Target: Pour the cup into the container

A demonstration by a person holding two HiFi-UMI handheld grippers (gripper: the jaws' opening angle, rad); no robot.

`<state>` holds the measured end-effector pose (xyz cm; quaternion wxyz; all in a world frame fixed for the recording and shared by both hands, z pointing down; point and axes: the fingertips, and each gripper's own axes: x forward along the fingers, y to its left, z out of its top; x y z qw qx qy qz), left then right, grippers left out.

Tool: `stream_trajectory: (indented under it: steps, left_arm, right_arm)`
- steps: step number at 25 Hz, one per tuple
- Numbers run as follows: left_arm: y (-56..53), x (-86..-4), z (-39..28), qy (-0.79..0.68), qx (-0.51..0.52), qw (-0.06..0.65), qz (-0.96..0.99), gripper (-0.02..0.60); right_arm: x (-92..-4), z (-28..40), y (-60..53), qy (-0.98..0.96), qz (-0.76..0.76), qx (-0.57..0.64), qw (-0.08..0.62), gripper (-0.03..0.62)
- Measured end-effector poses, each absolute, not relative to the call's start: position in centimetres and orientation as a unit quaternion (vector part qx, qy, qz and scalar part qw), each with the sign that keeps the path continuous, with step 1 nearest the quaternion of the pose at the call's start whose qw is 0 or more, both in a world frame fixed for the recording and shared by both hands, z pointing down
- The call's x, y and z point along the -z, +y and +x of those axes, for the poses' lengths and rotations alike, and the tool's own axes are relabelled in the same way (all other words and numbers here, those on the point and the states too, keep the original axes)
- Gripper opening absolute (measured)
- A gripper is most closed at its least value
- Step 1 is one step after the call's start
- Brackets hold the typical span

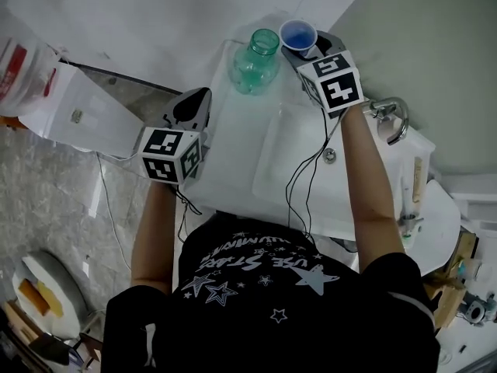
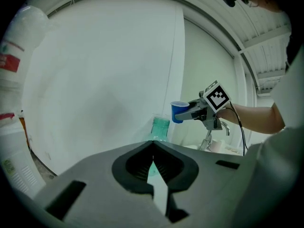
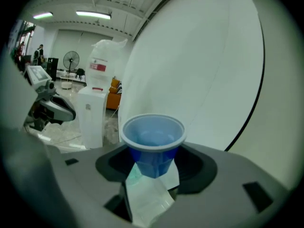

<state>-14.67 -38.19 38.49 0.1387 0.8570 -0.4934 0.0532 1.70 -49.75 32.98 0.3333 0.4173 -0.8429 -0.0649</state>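
A small blue cup (image 1: 297, 34) stays upright in the air, and my right gripper (image 1: 307, 49) is shut on its lower body. In the right gripper view the cup (image 3: 153, 141) fills the space between the jaws of that gripper (image 3: 153, 164), its mouth facing up. The container, a teal see-through jar (image 1: 255, 61) with an open mouth, stands on the white counter just left of the cup. From the left gripper view the jar (image 2: 160, 127) sits below and left of the cup (image 2: 179, 111). My left gripper (image 1: 200, 99) hangs shut and empty, left of the counter.
A white sink basin (image 1: 273, 158) lies below the right arm, with a chrome tap (image 1: 393, 116) at its right. A white water dispenser (image 1: 74, 107) with a bottle on top stands at the left, over a grey floor. A white wall runs behind the counter.
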Motion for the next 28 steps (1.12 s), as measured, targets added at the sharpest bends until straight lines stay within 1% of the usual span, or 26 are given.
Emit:
stream_trajectory:
  steps: [7,11,17,28]
  left_arm:
    - [-35.8,-38.9,-14.3,-0.502,-0.062,0.133,0.853,0.009]
    - [-34.3,-39.3,-14.0,-0.506,-0.068,0.131,0.850,0.009]
    - [-31.9,-40.1,-12.0,-0.499,-0.074,0.125,0.854,0.009]
    - [-27.1,-43.7,-11.3,-0.526,-0.080,0.161,0.832,0.009]
  right_arm:
    - [-33.4,1.8,-46.1,-0.878,0.407,0.013,0.252,0.253]
    - [-34.3,1.3,-43.4,-0.898,0.383,0.010,0.216,0.255]
    - [-37.7,1.3,-39.8,-0.909,0.364,-0.007,0.204,0.256]
    - [-45.1,-0.7,-32.9,-0.934,0.305,-0.054,0.176,0.258]
